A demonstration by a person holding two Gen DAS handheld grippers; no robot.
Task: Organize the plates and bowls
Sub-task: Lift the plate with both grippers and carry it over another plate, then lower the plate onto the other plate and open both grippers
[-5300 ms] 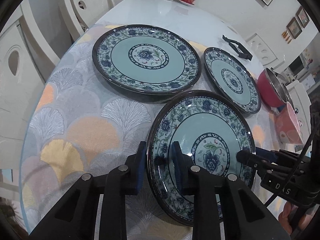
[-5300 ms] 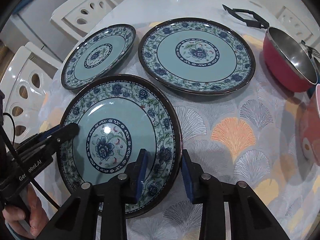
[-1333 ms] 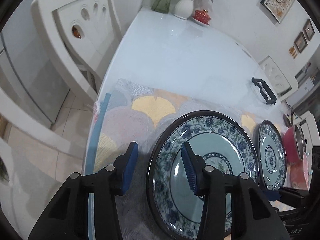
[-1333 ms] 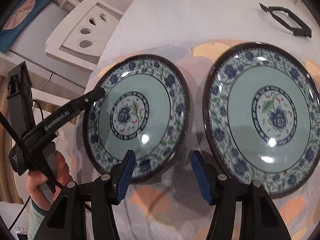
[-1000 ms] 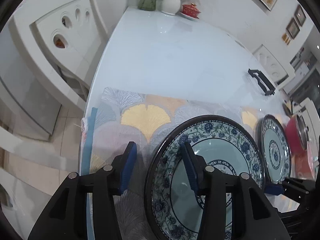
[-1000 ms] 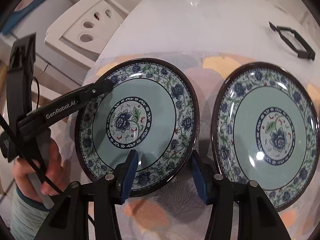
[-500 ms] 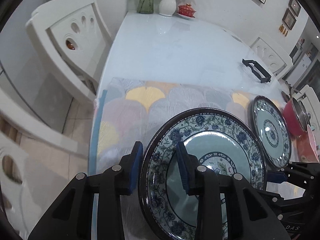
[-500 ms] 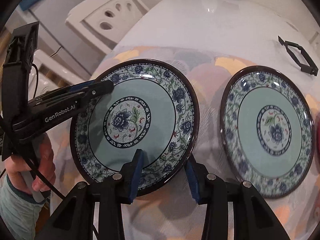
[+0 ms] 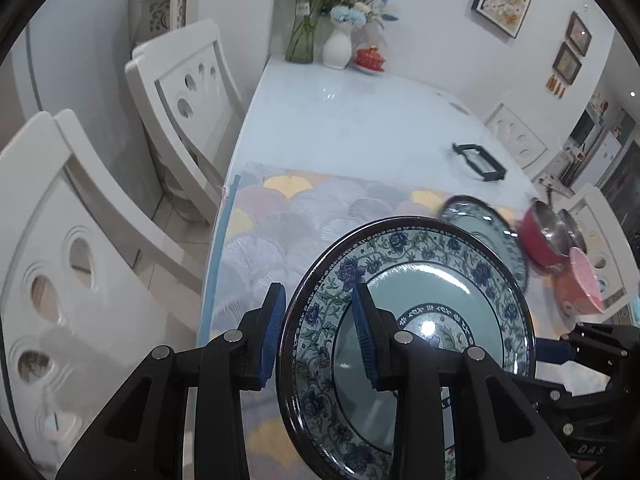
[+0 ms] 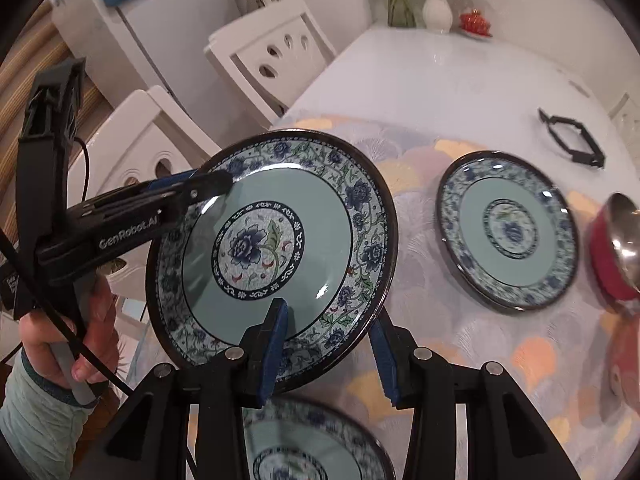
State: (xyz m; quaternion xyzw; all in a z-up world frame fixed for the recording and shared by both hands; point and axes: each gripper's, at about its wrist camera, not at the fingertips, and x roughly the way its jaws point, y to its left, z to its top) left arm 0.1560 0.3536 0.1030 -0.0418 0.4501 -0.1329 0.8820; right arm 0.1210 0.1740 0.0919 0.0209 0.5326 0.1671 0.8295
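A blue-and-teal floral plate (image 9: 440,292) (image 10: 264,248) hangs tilted above the patterned tablecloth, held from two sides. My left gripper (image 9: 319,334) is shut on its near-left rim, one pad on the face and one under the edge. My right gripper (image 10: 329,352) is shut on the opposite rim in the same way. Each gripper shows in the other's view: the left gripper (image 10: 216,184) at the plate's far left, the right gripper (image 9: 556,350) at its right. A second matching plate (image 10: 508,228) (image 9: 484,228) lies flat on the cloth. A third plate (image 10: 312,452) lies under the lifted one.
A red pot (image 9: 548,236) (image 10: 616,256) and a pink bowl (image 9: 584,280) stand at the cloth's right end. A black trivet (image 9: 478,162) lies on the white table (image 9: 340,120). White chairs (image 9: 192,92) line the left side. Vases (image 9: 338,48) stand at the far end.
Both grippers have closed on the plate's rim and raised it off the cloth, tilting it. The views have risen and pulled back, and the third plate now shows beneath.
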